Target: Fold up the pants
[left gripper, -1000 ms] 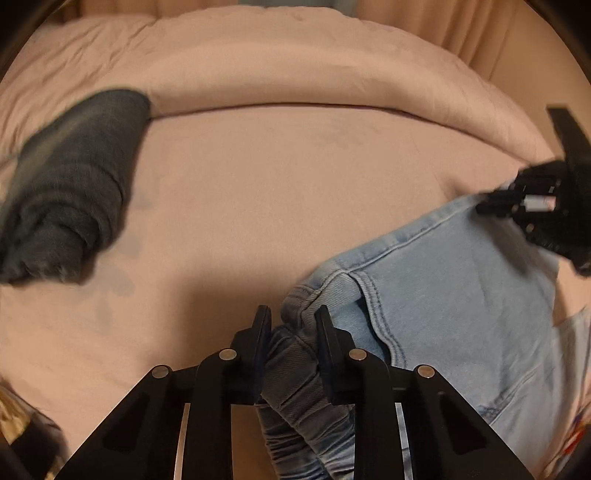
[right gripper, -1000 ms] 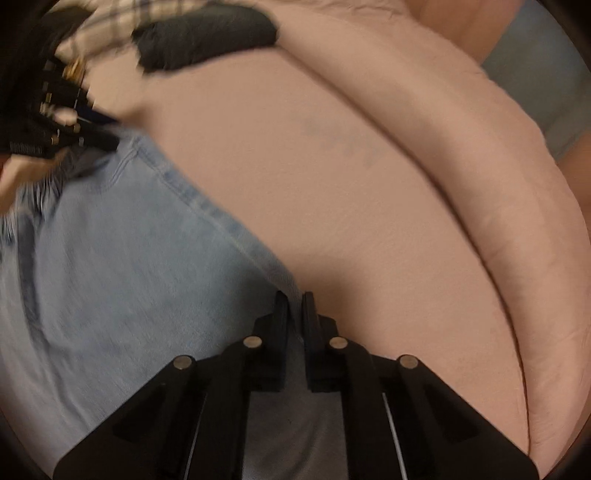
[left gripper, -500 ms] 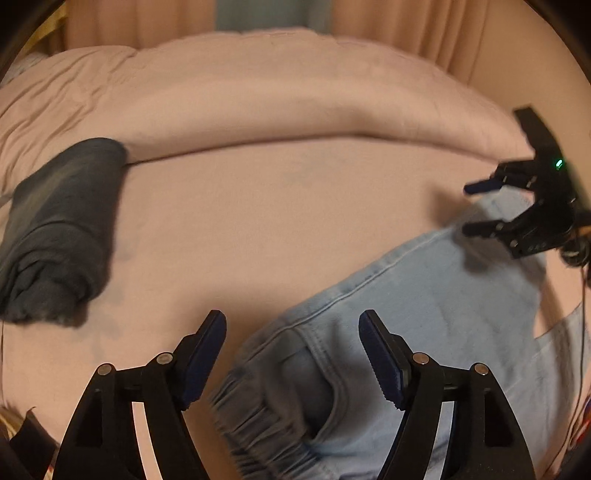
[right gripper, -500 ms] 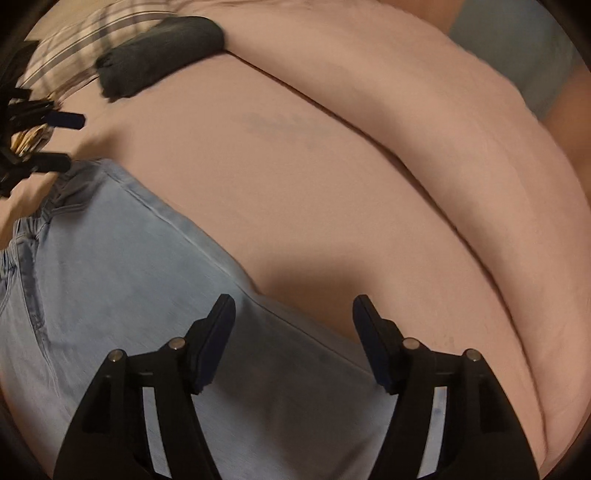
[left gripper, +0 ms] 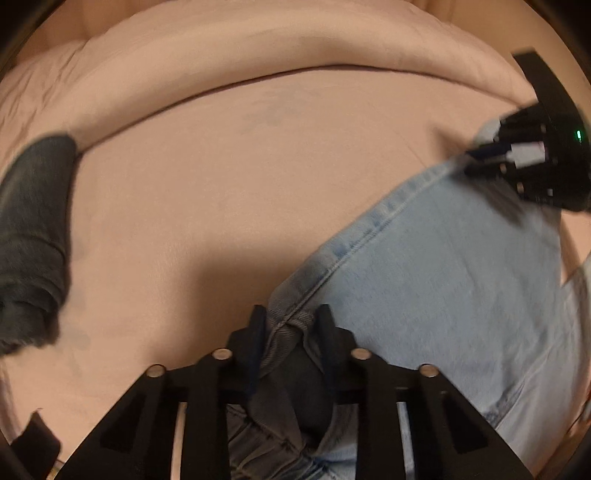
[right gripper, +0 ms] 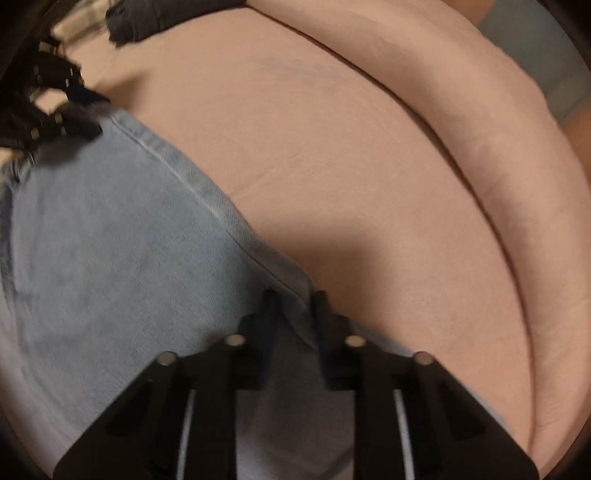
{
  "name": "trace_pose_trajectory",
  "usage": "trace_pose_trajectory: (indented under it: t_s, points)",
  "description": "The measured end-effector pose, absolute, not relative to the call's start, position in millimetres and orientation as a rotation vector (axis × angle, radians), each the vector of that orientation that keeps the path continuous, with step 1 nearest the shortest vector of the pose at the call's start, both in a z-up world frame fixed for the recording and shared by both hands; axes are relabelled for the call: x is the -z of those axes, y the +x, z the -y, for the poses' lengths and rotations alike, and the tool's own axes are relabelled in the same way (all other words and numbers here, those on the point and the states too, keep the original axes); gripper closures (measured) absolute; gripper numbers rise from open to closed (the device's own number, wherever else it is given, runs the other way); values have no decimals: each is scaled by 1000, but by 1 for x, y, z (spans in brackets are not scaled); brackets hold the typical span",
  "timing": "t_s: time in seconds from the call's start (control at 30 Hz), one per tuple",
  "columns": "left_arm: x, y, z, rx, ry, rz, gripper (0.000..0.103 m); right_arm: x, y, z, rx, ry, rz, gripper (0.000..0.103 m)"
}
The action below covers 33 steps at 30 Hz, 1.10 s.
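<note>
Light blue denim pants (left gripper: 443, 280) lie on a pink bed; they also show in the right wrist view (right gripper: 110, 236). My left gripper (left gripper: 290, 325) is shut on the bunched elastic waistband corner of the pants. My right gripper (right gripper: 293, 306) is shut on the pants' seamed edge. In the left wrist view the right gripper (left gripper: 524, 162) shows at the far right on the pants' edge. In the right wrist view the left gripper (right gripper: 55, 107) shows at the upper left.
A dark folded garment (left gripper: 33, 236) lies on the bed at the left, also seen in the right wrist view (right gripper: 155, 18). A rolled pink duvet (left gripper: 258, 48) runs along the far side. A plaid cloth (right gripper: 77, 22) lies at the upper left.
Half a second ago both grippers were open above the pants. Both have come down and shut on the pants' edge, the left at the waistband.
</note>
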State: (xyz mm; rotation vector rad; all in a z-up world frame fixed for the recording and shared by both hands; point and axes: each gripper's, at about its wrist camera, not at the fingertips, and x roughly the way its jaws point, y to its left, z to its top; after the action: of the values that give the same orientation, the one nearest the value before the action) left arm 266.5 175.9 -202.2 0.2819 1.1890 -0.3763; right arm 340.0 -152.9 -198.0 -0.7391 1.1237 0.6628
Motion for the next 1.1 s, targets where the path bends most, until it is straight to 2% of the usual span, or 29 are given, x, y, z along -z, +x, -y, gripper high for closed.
trace_pose_trajectory:
  t_s: [0.1,0.33,0.5,0.53,0.67,0.87,1.1]
  points:
    - [190,260,-175,355,320,-1153,86,193,329,151,-633,-793,-1095,94]
    - [140,211,-169,344,353,-976,86,141,296,178,-548,-782,-944,95]
    - [105,162,-157,388,423,-836,86,88,228,204,-510,-793,-775,96]
    - [97,148,-156,390,441,-793,86,91,218,184,-503,-792,-758,96]
    - [87,99,-144,407,519,-685,86,68,142,204,-464,-846,-619,96]
    - [125,15,-139,475,609,-719,86,93,42,195,-516,-930,-555,96]
    - [181,-21,-123,497,651,-835,86,168,-40,186,-600,-1116,-681,96]
